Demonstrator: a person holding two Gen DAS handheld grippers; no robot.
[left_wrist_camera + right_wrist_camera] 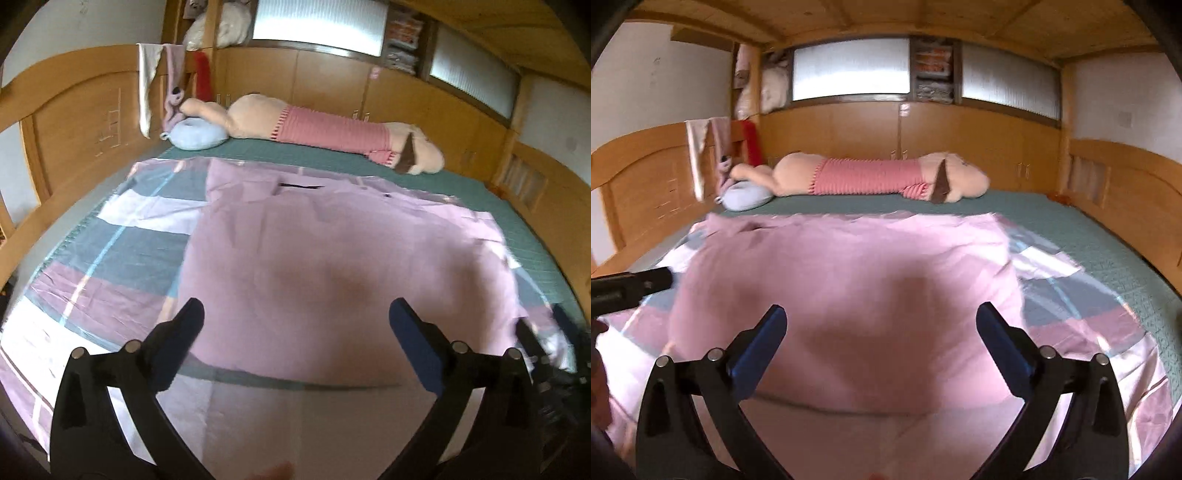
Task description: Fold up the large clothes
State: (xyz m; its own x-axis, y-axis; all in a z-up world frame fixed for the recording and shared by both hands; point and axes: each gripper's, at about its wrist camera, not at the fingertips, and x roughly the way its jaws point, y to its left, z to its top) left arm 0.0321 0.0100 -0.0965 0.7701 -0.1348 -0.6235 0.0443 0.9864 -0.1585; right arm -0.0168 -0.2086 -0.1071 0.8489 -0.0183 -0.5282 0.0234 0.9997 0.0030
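A large pink garment point(332, 251) lies spread flat on a striped pink, grey and white sheet point(110, 258) on the bed. It also fills the middle of the right wrist view point(849, 280). My left gripper point(295, 314) is open and empty, hovering above the garment's near edge. My right gripper point(881, 321) is open and empty too, above the same near edge. The right gripper shows at the right edge of the left wrist view point(546, 339). The left gripper shows at the left edge of the right wrist view point(631, 284).
A long plush toy in a red striped shirt point(314, 125) and a pale blue cushion point(194, 134) lie at the bed's far side. Wooden bed boards point(74, 122) and cabinets surround the green mattress cover point(535, 229). Towels hang at the far left corner point(147, 85).
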